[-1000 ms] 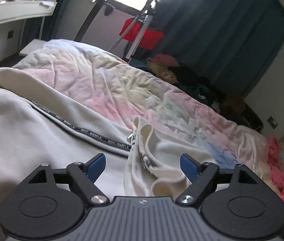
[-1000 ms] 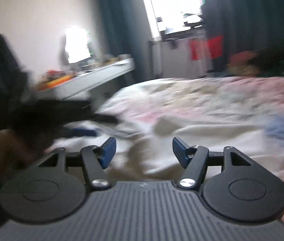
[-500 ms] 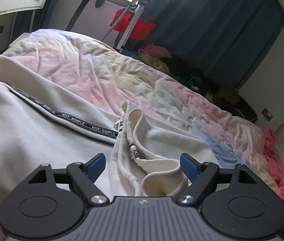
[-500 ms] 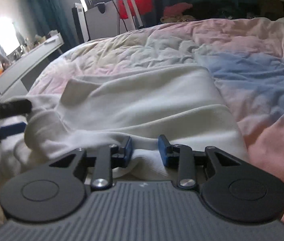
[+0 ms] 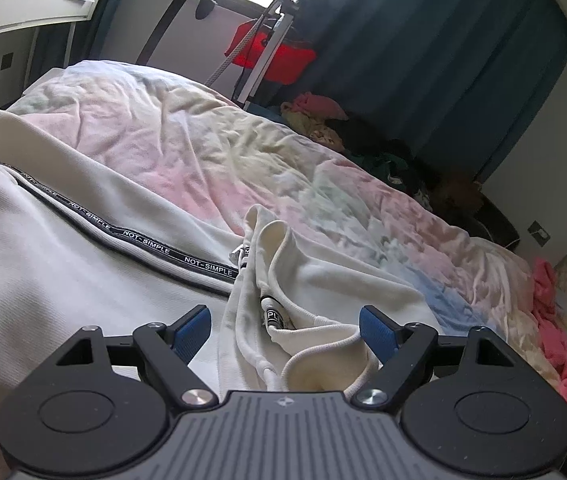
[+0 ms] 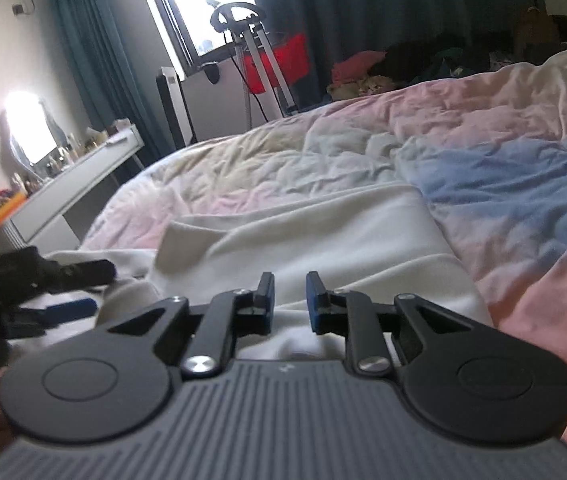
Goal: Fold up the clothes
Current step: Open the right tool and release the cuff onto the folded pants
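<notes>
A cream garment [image 5: 83, 272] with a black "NOT-SIMPLE" tape stripe lies spread on the bed. Its bunched edge with drawstrings [image 5: 279, 312] sits between the fingers of my left gripper [image 5: 285, 330], which stands open; the blue pads are clear of the cloth. In the right wrist view the same garment [image 6: 323, 240] lies flat ahead. My right gripper [image 6: 290, 300] is low over its near edge, jaws closing to a narrow gap with white cloth between and under them; the blue pad face still shows bare. The left gripper's blue pad [image 6: 71, 306] shows blurred at the left.
A pastel pink, blue and yellow bedspread [image 5: 267, 160] covers the bed. A white desk [image 6: 83, 176] with bottles stands at the left. By the window are a metal rack with a red bin [image 5: 275, 56] and a pile of clothes [image 5: 323, 116]. Pink cloth [image 5: 559, 344] lies at the bed's right edge.
My right gripper swung from facing the room down onto the white garment and its jaws narrowed from wide to a small gap. The left gripper sank slightly toward the bunched edge, still open.
</notes>
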`<state>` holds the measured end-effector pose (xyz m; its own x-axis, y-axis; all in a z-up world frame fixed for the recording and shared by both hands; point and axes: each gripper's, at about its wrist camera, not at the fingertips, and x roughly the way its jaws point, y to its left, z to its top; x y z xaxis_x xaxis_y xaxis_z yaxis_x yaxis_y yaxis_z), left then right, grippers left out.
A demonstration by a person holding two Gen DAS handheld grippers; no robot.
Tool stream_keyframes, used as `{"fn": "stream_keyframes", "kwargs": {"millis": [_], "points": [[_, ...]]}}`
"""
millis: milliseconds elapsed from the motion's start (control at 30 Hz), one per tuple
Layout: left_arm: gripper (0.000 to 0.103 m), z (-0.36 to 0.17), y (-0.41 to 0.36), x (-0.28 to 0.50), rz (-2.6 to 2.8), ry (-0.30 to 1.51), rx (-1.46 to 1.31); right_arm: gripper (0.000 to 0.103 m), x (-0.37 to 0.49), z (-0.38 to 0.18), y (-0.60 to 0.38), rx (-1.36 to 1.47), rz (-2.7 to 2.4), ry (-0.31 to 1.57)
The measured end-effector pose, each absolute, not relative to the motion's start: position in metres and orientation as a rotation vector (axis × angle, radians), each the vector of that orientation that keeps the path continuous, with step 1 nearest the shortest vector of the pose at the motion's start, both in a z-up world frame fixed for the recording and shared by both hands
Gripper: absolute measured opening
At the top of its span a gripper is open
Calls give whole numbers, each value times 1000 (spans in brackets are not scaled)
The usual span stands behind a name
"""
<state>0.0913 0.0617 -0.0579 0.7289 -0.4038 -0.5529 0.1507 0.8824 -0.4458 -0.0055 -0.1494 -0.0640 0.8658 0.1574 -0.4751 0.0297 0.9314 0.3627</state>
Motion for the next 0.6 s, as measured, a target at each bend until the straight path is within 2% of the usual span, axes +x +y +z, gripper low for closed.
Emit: {"fn": "stream_keyframes", "kwargs": {"millis": [133,200,367,600], "points": [[83,-59,60,94,-319,691,-386,19,-2,-64,-152,369,38,557],[83,-59,59,95,-320,691,-383,14,2,-66,-153,355,23,589],[83,-61,62,97,-322,694,-405,10,9,-79,-156,348,-7,671],[81,-51,63,117,-345,690,-433,9,4,-77,-169,428,2,650]]}}
